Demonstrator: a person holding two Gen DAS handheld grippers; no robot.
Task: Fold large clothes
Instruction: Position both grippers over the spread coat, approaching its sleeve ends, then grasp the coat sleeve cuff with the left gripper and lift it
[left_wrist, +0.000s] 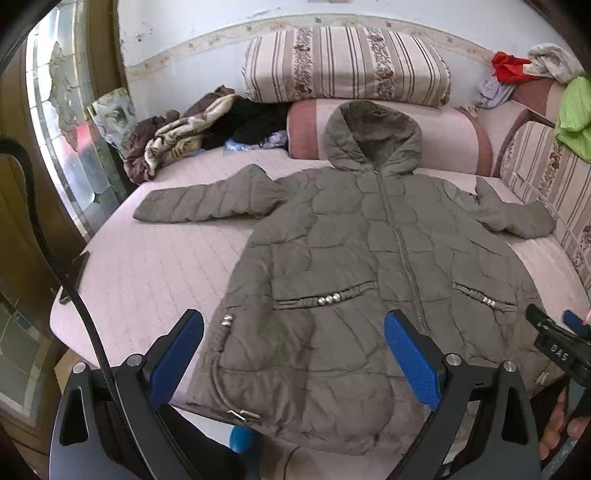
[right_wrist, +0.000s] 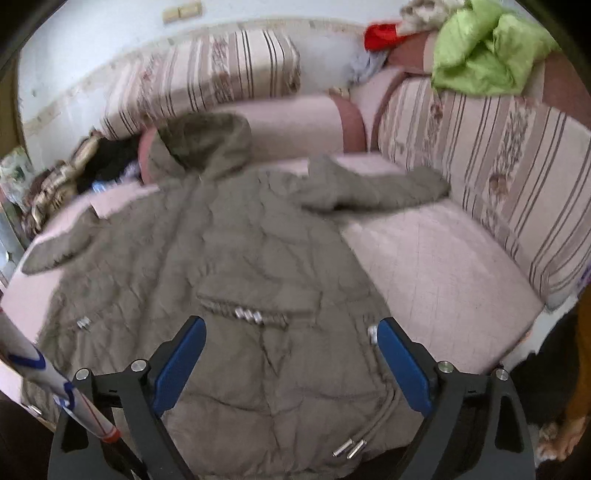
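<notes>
An olive-green quilted hooded jacket (left_wrist: 354, 258) lies flat, front up and zipped, on a pink quilted bed (left_wrist: 155, 266), sleeves spread to both sides, hood toward the pillows. My left gripper (left_wrist: 293, 332) is open and empty, hovering above the jacket's lower left hem. My right gripper (right_wrist: 291, 336) is open and empty above the lower right hem of the jacket (right_wrist: 229, 258), near its drawstring ends (right_wrist: 349, 448). The right gripper also shows at the right edge of the left wrist view (left_wrist: 554, 332). The right wrist view is blurred.
Striped pillows (left_wrist: 343, 62) and a pink bolster (left_wrist: 443, 136) lie behind the hood. Crumpled clothes (left_wrist: 177, 136) pile at the back left, a green cloth (right_wrist: 484, 44) and red cloth (right_wrist: 380, 35) at the back right. A striped cushion (right_wrist: 509, 177) lines the right side. A window (left_wrist: 62, 140) stands on the left.
</notes>
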